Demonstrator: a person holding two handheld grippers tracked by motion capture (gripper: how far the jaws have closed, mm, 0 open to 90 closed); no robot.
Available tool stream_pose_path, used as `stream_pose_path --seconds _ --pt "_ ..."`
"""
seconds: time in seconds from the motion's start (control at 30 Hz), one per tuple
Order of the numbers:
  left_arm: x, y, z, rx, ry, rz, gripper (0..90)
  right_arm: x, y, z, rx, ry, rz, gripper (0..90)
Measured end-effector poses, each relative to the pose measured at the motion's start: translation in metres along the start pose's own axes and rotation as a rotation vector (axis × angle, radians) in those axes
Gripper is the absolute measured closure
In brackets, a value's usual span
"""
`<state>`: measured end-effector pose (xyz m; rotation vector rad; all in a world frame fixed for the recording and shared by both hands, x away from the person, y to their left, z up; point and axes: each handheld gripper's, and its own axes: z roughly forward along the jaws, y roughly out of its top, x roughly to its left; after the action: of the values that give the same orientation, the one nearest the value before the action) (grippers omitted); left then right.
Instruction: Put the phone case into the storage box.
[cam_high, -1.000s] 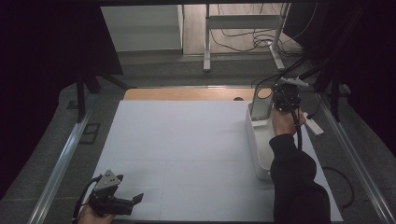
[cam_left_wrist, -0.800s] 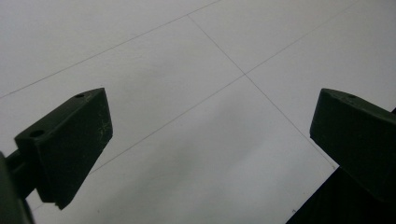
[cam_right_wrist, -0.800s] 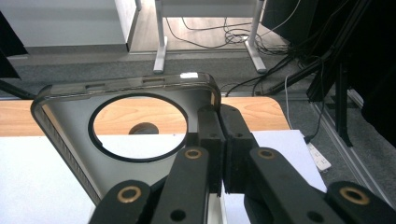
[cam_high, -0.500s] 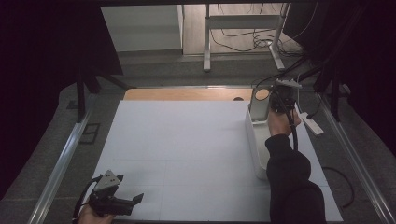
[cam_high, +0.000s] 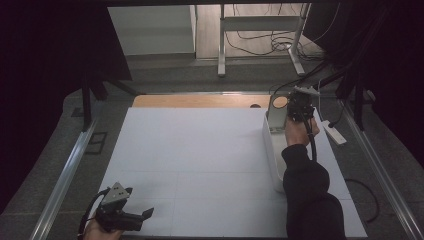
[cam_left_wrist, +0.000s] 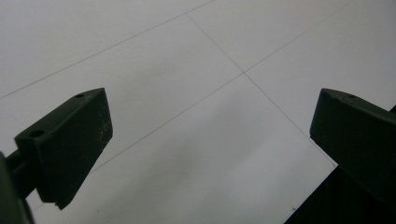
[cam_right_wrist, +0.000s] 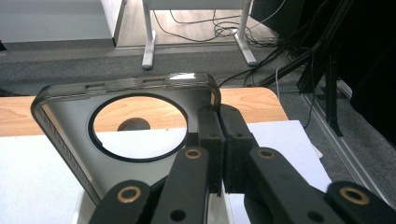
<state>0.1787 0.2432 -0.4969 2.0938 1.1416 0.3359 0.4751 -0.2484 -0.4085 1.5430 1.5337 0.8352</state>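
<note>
My right gripper (cam_right_wrist: 220, 135) is shut on the right edge of a grey case (cam_right_wrist: 70, 116) with a large round hole in it. It holds the case upright. In the high view the right gripper (cam_high: 300, 107) and the case (cam_high: 274, 120) stand at the far end of a long white box (cam_high: 272, 155) on the right side of the table. My left gripper (cam_high: 142, 216) rests at the near left corner of the white table top (cam_high: 200, 150). Its jaws stand wide apart over the bare surface, with nothing between them (cam_left_wrist: 215, 135).
Beyond the white top runs a strip of wooden table (cam_high: 200, 101). Metal rails (cam_high: 65, 175) line both sides. A white power strip (cam_high: 334, 132) lies to the right of the hand. Cables and a desk frame (cam_high: 260, 25) stand on the floor behind.
The right forearm has swung slightly to the left, while the gripper and the case stay almost in place. The left gripper has not moved.
</note>
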Motion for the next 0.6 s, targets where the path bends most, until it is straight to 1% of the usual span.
stream_pose_path --seconds 0.33,0.4,0.6 --pt "-0.0004 0.0 0.0001 0.003 -0.001 0.003 0.0 0.0005 -0.0014 0.004 0.004 -0.016 0.01 88.8" --pt "-0.0005 0.0 0.0001 0.003 -0.001 0.004 0.0 0.0004 -0.0017 0.0045 0.013 -0.01 0.007 88.8" --pt "-0.0008 0.0 0.0 0.005 0.001 0.005 0.0 0.0013 -0.003 0.007 0.008 -0.018 0.011 88.7"
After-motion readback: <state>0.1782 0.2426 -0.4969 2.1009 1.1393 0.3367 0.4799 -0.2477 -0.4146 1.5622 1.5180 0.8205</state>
